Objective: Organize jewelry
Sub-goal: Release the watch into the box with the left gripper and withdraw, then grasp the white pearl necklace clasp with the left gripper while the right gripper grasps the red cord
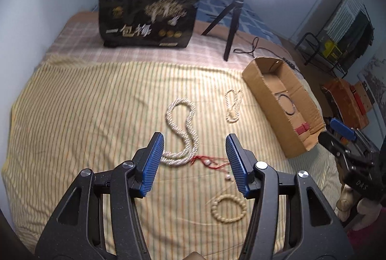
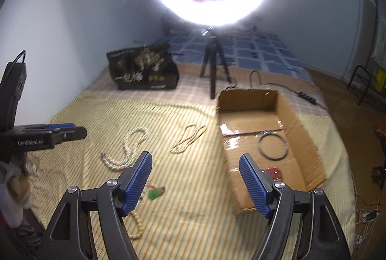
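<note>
Seen from the left wrist, an open cardboard box (image 1: 282, 100) sits at the right on a striped yellow bedspread (image 1: 84, 115), holding a thin dark bangle (image 1: 286, 104) mid-floor and a red item (image 1: 302, 128) at its near end. The left gripper (image 1: 195, 162) hangs released, jaws wide and empty, over the near end of a long white twisted necklace (image 1: 183, 124) and its red cord tassel (image 1: 210, 162); a smaller pale necklace (image 1: 233, 104) lies farther right, near the box, and a cream bead bracelet (image 1: 228, 208) rests just beside the gripper's right finger. A black printed bag (image 1: 147, 21) stands at the far side, left of a ring-light tripod (image 1: 229, 23). From the right wrist, the right gripper (image 2: 196, 181) is likewise spread and holding nothing, straddling the box's near left wall (image 2: 231, 173); the bangle (image 2: 273, 146) lies inside beyond its right finger, and a green pendant (image 2: 154, 193) on the bedspread sits just beside its left finger.
</note>
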Demonstrator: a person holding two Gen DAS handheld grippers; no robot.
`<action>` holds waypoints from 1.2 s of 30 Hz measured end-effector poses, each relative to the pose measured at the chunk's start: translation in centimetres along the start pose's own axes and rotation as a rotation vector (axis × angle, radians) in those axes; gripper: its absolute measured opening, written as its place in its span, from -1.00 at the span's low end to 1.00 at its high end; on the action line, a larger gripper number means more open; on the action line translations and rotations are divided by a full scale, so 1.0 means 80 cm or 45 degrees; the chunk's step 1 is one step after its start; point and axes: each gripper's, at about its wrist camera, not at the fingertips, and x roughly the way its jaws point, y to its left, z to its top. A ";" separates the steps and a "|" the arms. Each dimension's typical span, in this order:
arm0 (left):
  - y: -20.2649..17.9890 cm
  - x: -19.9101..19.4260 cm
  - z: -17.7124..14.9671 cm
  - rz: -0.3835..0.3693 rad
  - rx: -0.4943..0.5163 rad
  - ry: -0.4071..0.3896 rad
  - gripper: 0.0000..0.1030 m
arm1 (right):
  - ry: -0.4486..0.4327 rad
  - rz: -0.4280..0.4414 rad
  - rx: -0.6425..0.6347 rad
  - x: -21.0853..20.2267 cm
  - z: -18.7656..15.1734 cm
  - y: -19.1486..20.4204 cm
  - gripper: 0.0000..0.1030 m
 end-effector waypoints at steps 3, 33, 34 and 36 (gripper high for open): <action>0.012 0.008 -0.006 0.011 -0.004 0.029 0.06 | 0.056 0.041 0.002 0.014 -0.003 0.006 0.49; 0.087 0.120 -0.026 0.156 -0.297 0.321 -0.36 | 0.501 0.185 0.250 0.134 -0.050 0.004 -0.15; 0.088 0.122 -0.025 0.158 -0.298 0.319 -0.39 | 0.502 0.184 0.251 0.136 -0.050 0.003 -0.17; 0.087 0.125 -0.023 0.166 -0.288 0.309 -0.40 | 0.508 0.185 0.249 0.139 -0.051 0.003 -0.21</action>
